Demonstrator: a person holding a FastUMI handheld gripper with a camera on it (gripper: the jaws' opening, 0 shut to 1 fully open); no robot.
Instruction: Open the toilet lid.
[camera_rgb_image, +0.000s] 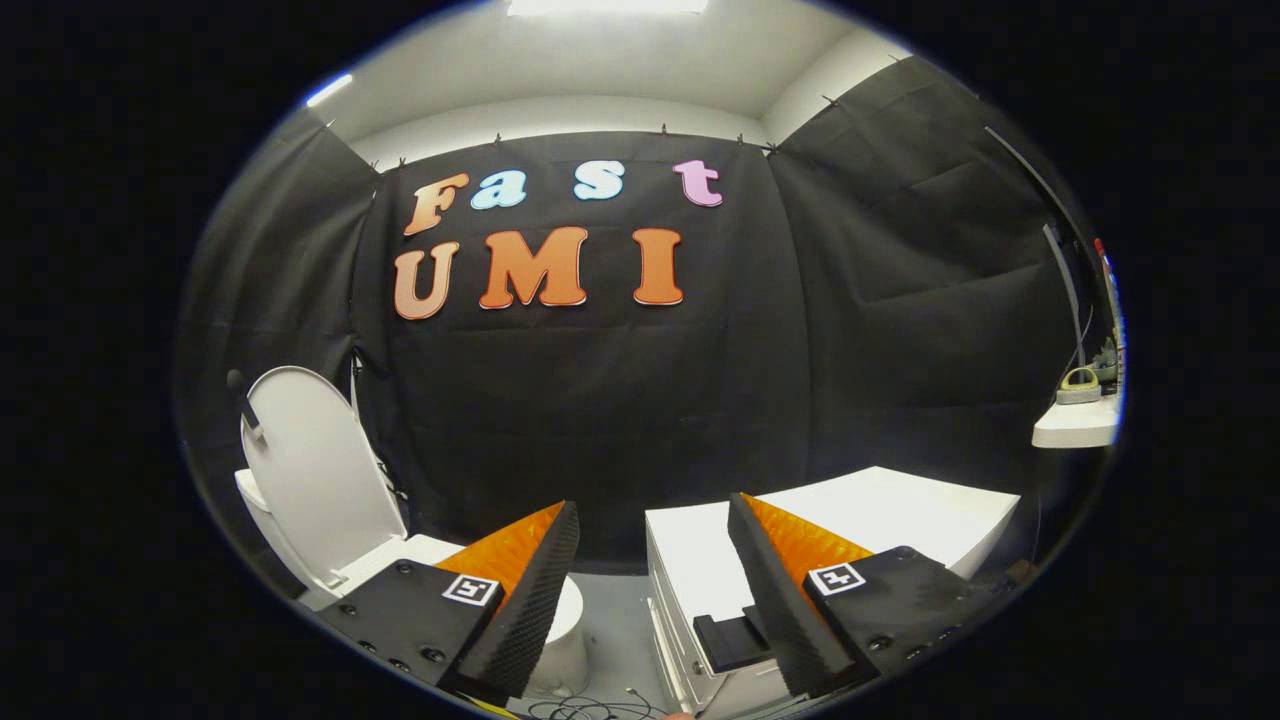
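The toilet lid (318, 470) stands raised — a smooth white oval, tipped back nearly upright against the black cloth wall (600, 400) behind it. Its inner face is turned toward the room, plain and glossy, with a slightly darker line running round the rim. At the foot of it sits the white toilet (400, 555) itself, low and off to the left of the gripper's left finger, which hides much of the seat and bowl; a rounded white part of the base shows just beyond that finger's tip. A small dark knob pokes out beside the lid's upper left edge, though what it belongs to is hard to tell.

The gripper (650, 520) is well clear of the lid. Its two fingers are spread wide apart with nothing between them — only the grey floor (610, 610) and the wall beyond. Each finger carries a small square marker on its body.

Just behind the right finger stands a white cabinet (900, 510), boxy and flat-topped, with a dark handle (735, 640) on its front face low down near the finger. Some thin dark cables (585, 708) lie loose on the floor between the fingers, close in. Far off to the right, a white shelf (1075, 425) juts out from the wall with a small greenish object (1080, 385) resting on it.
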